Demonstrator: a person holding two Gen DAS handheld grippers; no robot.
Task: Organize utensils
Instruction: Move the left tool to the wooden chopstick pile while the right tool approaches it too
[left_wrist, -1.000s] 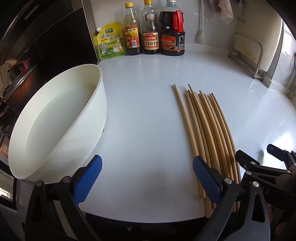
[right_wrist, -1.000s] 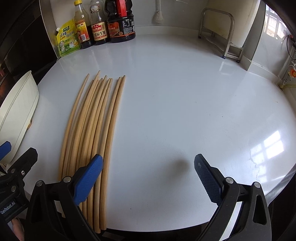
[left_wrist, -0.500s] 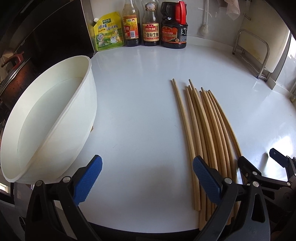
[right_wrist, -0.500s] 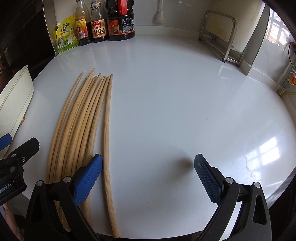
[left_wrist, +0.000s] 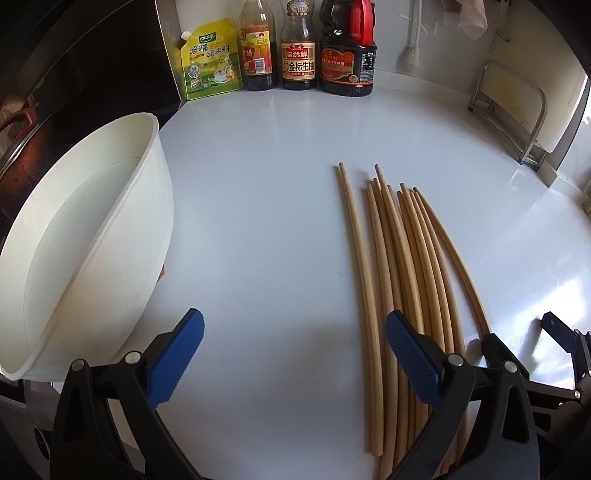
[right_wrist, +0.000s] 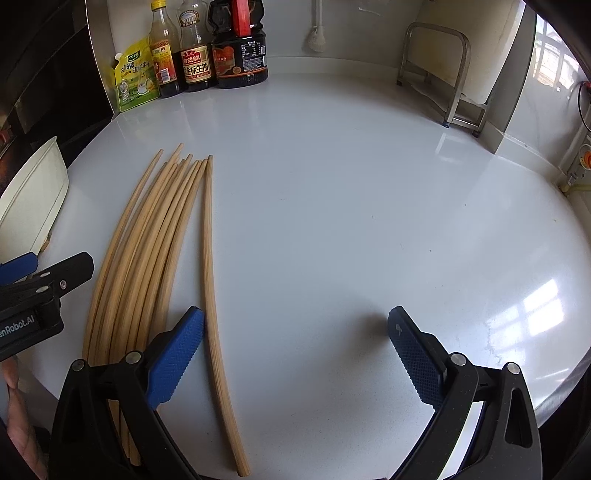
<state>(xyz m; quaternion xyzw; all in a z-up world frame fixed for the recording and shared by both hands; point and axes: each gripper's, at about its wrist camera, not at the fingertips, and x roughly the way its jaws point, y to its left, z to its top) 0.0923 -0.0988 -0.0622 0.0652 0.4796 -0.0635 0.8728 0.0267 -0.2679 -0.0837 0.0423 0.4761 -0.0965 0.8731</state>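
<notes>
Nearest, the left gripper (left_wrist: 293, 356) and right gripper (right_wrist: 295, 354) both gape wide, holding nothing above the white counter (right_wrist: 351, 221). The chopsticks (left_wrist: 402, 280) lie flat between 12 and 2 o'clock of the left gripper, one chopstick (right_wrist: 210, 295) slightly apart. A white bowl (left_wrist: 92, 240) sits at 10 o'clock, sauce bottles (left_wrist: 299, 48) far at 12.

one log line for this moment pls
left gripper: open, empty | right gripper: open, empty | chopsticks: on counter | white bowl: left of chopsticks

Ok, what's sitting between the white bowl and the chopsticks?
Nothing but bare white counter between the bowl and the chopsticks, seen in the left wrist view.
</notes>
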